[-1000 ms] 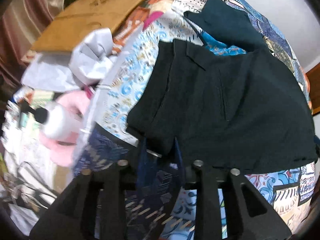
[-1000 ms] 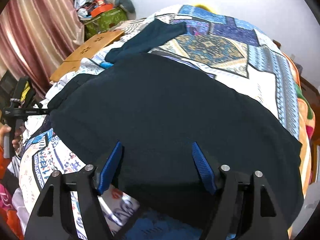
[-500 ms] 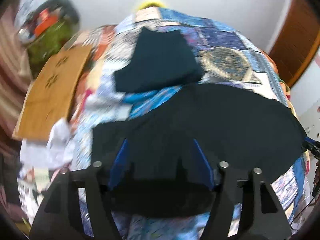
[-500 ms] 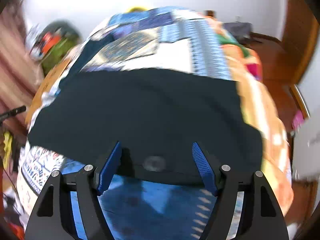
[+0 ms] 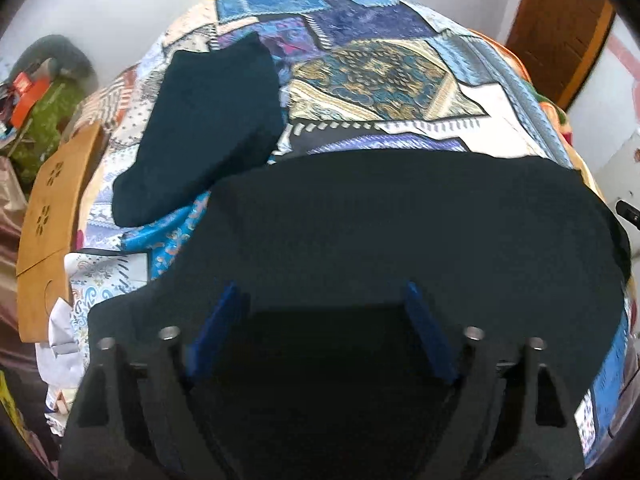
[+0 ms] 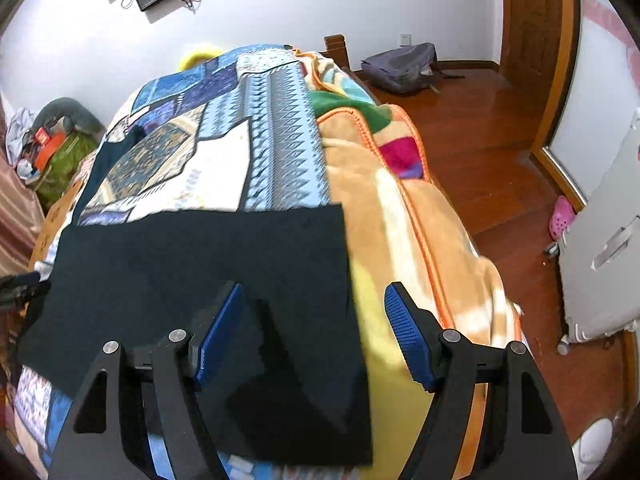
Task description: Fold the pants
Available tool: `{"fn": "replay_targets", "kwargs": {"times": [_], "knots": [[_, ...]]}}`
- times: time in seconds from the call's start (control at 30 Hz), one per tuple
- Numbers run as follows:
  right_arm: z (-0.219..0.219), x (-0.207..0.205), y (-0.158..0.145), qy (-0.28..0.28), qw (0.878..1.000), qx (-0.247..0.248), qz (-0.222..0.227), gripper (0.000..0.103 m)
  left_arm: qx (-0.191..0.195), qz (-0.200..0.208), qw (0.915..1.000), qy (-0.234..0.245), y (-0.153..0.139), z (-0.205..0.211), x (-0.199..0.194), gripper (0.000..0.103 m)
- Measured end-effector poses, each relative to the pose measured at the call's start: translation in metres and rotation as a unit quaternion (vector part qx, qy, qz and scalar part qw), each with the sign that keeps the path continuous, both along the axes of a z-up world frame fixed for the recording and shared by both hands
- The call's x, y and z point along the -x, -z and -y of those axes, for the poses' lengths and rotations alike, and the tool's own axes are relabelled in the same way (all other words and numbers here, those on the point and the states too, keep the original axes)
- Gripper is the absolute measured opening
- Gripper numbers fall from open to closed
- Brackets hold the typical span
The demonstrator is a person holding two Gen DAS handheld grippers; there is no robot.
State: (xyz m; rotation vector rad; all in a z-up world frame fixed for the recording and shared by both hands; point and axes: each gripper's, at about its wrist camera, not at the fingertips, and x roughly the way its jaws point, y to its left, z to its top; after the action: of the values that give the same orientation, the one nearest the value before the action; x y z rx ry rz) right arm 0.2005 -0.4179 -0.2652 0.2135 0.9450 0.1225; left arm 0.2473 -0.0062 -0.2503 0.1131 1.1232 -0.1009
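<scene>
The left gripper (image 5: 320, 336) is hovering with its jaws spread wide and holding nothing, its blue pads (image 5: 216, 332) standing over the near part of the pants (image 5: 400, 232). The right gripper (image 6: 316, 332) is likewise standing open and empty: its left pad is sitting over the dark cloth while its right pad (image 6: 408, 340) is hanging over the orange blanket (image 6: 404, 248) just past the cloth's straight right edge. Whether either gripper is touching the fabric cannot be told. The pants (image 6: 200, 264) are lying flat across the near end of the bed, spreading sideways over the patterned quilt (image 5: 384, 76), with their right edge reaching the blanket. Farther up the quilt, another dark folded garment (image 5: 208, 128) is lying to the left, touching or slightly overlapping the far edge of the pants. A wooden board (image 5: 52, 216) is lying beside the bed on the left. On the right, a grey backpack (image 6: 404, 66) is resting on the wooden floor (image 6: 480, 152) near the wall, and a pale suitcase (image 6: 600, 248) is standing by the doorway.
</scene>
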Motion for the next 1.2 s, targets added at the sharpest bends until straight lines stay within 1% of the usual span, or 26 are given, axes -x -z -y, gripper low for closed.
{"fn": "replay_targets", "kwargs": {"times": [0.07, 0.13, 0.23, 0.27, 0.3, 0.33, 0.37, 0.4, 0.47, 0.53, 0.6, 0.73, 0.83, 0.9, 0.93, 1.0, 1.07, 1.2], "knots": [[0.003, -0.011, 0.006, -0.001, 1.000, -0.001, -0.004, 0.062, 0.015, -0.007, 0.9998, -0.008, 0.003, -0.006, -0.002, 0.094], [0.006, -0.024, 0.015, 0.002, 1.000, 0.001, -0.015, 0.060, 0.028, -0.011, 0.9994, -0.017, 0.005, -0.009, -0.004, 0.097], [0.008, -0.037, 0.032, -0.008, 0.999, -0.001, -0.042, 0.044, 0.034, -0.010, 0.9991, -0.025, 0.007, -0.011, -0.006, 0.100], [0.008, -0.038, 0.038, -0.014, 0.999, -0.010, -0.048, 0.043, 0.035, -0.008, 0.9990, -0.027, 0.008, -0.011, -0.006, 0.100], [0.009, -0.038, 0.040, -0.016, 0.999, -0.014, -0.048, 0.043, 0.036, -0.007, 0.9989, -0.030, 0.008, -0.011, -0.006, 0.101], [0.008, -0.037, 0.041, -0.021, 0.999, -0.017, -0.044, 0.038, 0.036, -0.006, 0.9988, -0.034, 0.009, -0.010, -0.006, 0.103], [0.006, -0.035, 0.040, -0.029, 0.999, -0.020, -0.038, 0.029, 0.037, -0.005, 0.9986, -0.037, 0.010, -0.010, -0.006, 0.103], [0.005, -0.034, 0.039, -0.034, 0.999, -0.022, -0.034, 0.024, 0.039, -0.006, 0.9985, -0.039, 0.011, -0.010, -0.007, 0.103], [-0.001, -0.031, 0.037, -0.042, 0.999, -0.004, -0.026, 0.019, 0.044, -0.008, 0.9981, -0.043, 0.011, -0.011, -0.008, 0.103], [-0.004, -0.026, 0.033, -0.049, 0.998, 0.018, -0.019, 0.017, 0.047, -0.009, 0.9977, -0.049, 0.012, -0.011, -0.009, 0.103], [-0.003, -0.024, 0.028, -0.045, 0.999, 0.028, -0.010, 0.014, 0.042, -0.007, 0.9978, -0.050, 0.011, -0.010, -0.008, 0.103], [-0.002, -0.020, 0.018, -0.039, 0.998, 0.050, 0.007, 0.014, 0.017, 0.007, 0.9987, -0.046, 0.009, -0.004, -0.005, 0.103], [-0.004, -0.021, 0.018, -0.036, 0.997, 0.062, 0.003, 0.014, -0.002, 0.018, 0.9990, -0.042, 0.007, 0.000, -0.003, 0.103], [-0.002, -0.021, 0.019, -0.027, 0.998, 0.062, 0.001, 0.012, -0.012, 0.021, 0.9989, -0.040, 0.006, 0.003, -0.002, 0.103], [0.000, -0.020, 0.020, -0.026, 0.998, 0.053, 0.002, 0.007, -0.015, 0.019, 0.9989, -0.039, 0.005, 0.003, -0.003, 0.103], [0.003, -0.018, 0.019, -0.024, 0.999, 0.048, 0.009, 0.005, -0.025, 0.012, 0.9991, -0.032, 0.002, 0.006, -0.005, 0.103], [0.003, -0.018, 0.017, -0.030, 0.999, 0.042, 0.007, 0.005, -0.033, 0.009, 0.9991, -0.024, -0.003, 0.008, -0.005, 0.103], [0.001, -0.019, 0.016, -0.036, 0.999, 0.037, -0.007, 0.006, -0.016, 0.023, 0.9994, -0.018, -0.019, 0.013, -0.001, 0.103]]}}
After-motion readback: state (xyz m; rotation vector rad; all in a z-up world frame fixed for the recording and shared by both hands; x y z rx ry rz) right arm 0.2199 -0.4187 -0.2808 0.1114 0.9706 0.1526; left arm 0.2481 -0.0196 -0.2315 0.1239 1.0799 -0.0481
